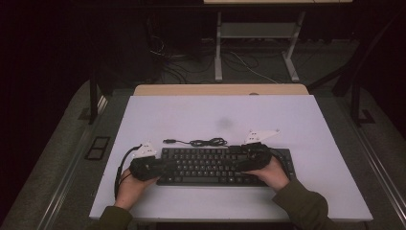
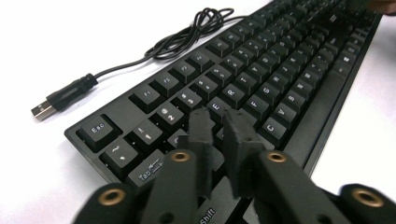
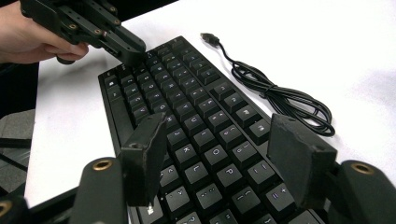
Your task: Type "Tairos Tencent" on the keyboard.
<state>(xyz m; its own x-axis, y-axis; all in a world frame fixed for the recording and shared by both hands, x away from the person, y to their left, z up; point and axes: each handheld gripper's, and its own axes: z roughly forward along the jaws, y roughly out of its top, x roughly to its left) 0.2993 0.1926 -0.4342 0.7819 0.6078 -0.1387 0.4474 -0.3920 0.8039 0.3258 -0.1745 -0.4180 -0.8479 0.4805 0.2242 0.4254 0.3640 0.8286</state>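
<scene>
Left gripper view: left hand-held gripper (image 2: 219, 122), jaws nearly pressed together, nothing between, hovers over keyboard (image 2: 261, 79) near E; press one key squarely. Right hand-held gripper (image 3: 224, 158) spread.

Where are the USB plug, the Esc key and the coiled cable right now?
USB plug (image 2: 43, 110), left gripper view, on its metal end.
Esc key (image 2: 97, 129), left gripper view, on the keycap top.
coiled cable (image 3: 280, 100), right gripper view, on the bundled loops beside the keyboard.
</scene>
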